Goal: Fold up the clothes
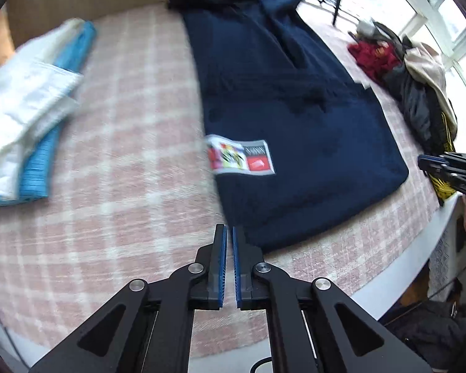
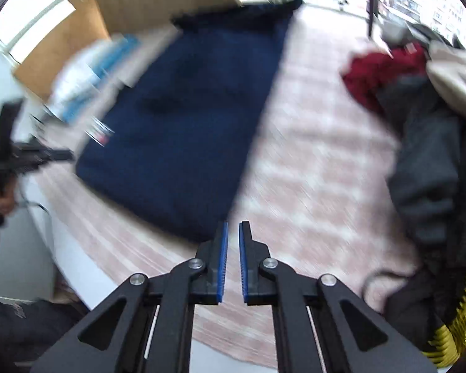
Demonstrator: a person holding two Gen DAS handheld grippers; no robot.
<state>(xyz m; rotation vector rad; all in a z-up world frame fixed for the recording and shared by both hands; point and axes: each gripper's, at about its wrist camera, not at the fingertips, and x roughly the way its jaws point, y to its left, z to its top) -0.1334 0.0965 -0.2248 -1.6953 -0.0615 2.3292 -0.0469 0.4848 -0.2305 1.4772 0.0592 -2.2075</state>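
1. Navy garment (image 1: 282,99): lies flat on the pink checked cover (image 1: 124,143), already laid into a long rectangle, with a furry collar or hood at the end farthest from both grippers. Its near hem sits just ahead of the fingertips of each gripper.
2. Handling, as judged: thick, soft, fleece-like fabric, limp, fairly heavy for a garment, not slippery and not fragile. It would sag between two hold points instead of keeping its shape.
3. Where to take hold, as judged: the two near corners of the hem, one per gripper, pinching through all layers so that the fold carries over evenly.
4. Left gripper (image 1: 229,233): jaws drawn together with only a sliver between the blue pads, nothing held; poised above the near left corner of the garment.
5. Right gripper (image 2: 232,230): jaws nearly together, a narrow gap, nothing between them; poised above the near right corner.
6. Label patch (image 1: 240,155): sewn on the garment's left edge, ahead of the left gripper.
7. Folded white and blue clothes (image 1: 31,108): well to the left gripper's left.
8. Unfolded heap (image 2: 419,118): red, grey and cream pieces, off to the right gripper's right.
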